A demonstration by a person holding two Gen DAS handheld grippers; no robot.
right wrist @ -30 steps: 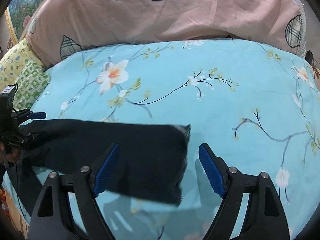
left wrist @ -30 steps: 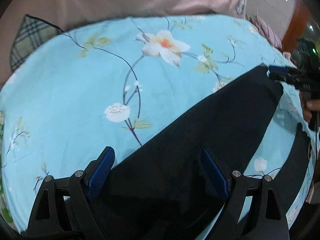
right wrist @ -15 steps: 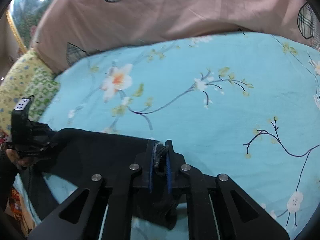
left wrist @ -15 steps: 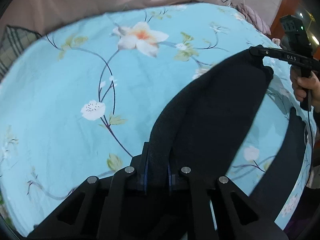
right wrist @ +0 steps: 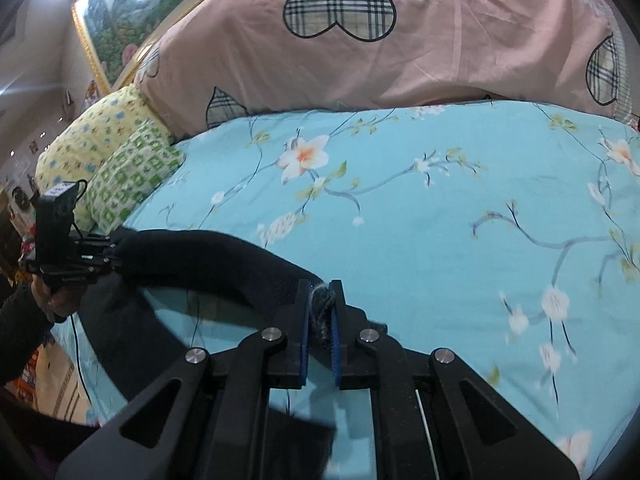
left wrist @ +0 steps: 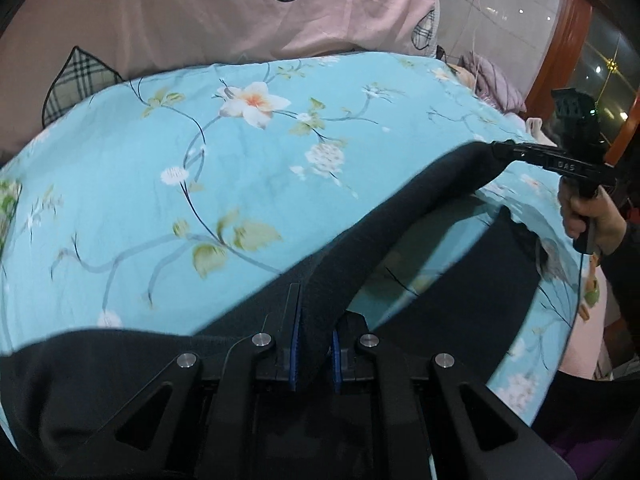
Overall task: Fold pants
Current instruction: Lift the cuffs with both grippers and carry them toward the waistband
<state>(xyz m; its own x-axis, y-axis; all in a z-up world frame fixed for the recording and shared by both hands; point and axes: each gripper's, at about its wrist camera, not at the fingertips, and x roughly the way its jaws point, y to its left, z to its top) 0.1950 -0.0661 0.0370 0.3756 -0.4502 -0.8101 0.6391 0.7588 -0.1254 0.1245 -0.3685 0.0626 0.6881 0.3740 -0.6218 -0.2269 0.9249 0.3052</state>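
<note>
On the flowered blue bedsheet (left wrist: 120, 184), the fold is only beginning.
Left gripper (left wrist: 314, 354) and right gripper (right wrist: 320, 336) are both pinching the black pants (left wrist: 400, 240), raising one edge; no fold is lying finished yet.

Both grippers (left wrist: 314, 350) (right wrist: 320, 332) clamped — raised, level.

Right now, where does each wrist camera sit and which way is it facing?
Left wrist: on the left gripper, angled down across the bed sheet; it is shut on the black pants; the right gripper and its hand show at right.
Right wrist: on the right gripper, facing the pink pillow; the left gripper and hand show at left.
Both share pants, sheet, pillow.
</note>
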